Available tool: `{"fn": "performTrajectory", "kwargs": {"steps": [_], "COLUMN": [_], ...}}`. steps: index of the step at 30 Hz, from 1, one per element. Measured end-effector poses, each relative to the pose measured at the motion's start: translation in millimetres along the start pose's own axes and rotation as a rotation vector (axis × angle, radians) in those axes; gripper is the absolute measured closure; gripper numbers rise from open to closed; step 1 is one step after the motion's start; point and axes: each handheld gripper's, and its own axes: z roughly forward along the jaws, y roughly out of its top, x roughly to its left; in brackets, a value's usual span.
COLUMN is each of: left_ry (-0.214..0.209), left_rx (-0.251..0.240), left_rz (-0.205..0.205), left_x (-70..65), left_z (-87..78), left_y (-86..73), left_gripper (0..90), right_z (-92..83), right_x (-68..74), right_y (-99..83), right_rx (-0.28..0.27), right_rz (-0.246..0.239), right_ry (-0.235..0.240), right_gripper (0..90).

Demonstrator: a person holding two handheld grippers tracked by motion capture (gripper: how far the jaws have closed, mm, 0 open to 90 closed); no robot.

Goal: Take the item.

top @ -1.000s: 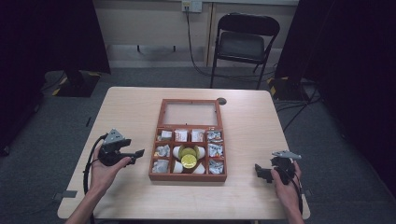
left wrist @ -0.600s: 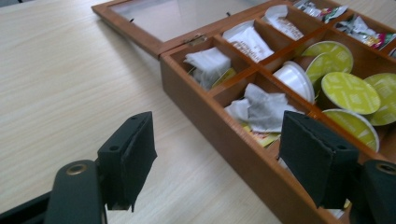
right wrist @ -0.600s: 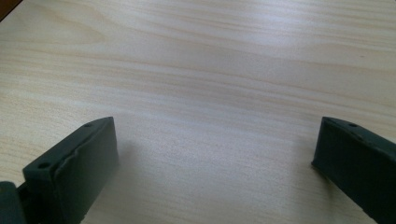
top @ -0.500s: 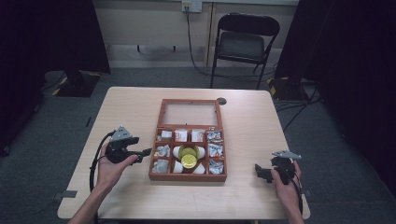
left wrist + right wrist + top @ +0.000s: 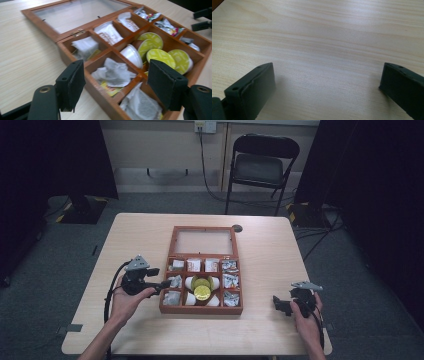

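A wooden compartment box lies mid-table with its glass lid flat behind it. The middle cells hold yellow-topped capsules, the outer cells white packets. My left gripper hovers at the box's left edge, pointing into it. In the left gripper view, the left gripper frames a crumpled white packet lying below, next to the capsules. Its jaws have just been closing, stand apart and touch nothing. My right gripper rests open at the front right; in its own view the right gripper faces bare wood.
A small dark round disc sits on the table beyond the lid's right corner. A folding chair stands behind the table. The left gripper's cable loops beside the hand. Bare wood lies left and right of the box.
My left gripper has moved right, up to the box's left edge, and its jaws have drawn closer together. The right gripper has stayed where it was.
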Motion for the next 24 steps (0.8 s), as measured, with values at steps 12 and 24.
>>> {"fn": "performTrajectory", "kwargs": {"steps": [12,24], "left_ry": [-0.046,-0.073], "left_rx": [-0.006,0.001], "left_rz": [0.068,0.097], "left_x": [-24.5,-39.9], "left_z": [18.7,31.1], "left_y": [20.5,31.7], "left_gripper": [32.9,33.9], "right_z": [0.0,0.0], "right_x": [0.0,0.0], "right_y": [0.0,0.0], "right_rx": [0.000,0.000], "right_rz": [0.000,0.000], "right_ry": [0.000,0.000], "right_gripper": [0.0,0.0]}}
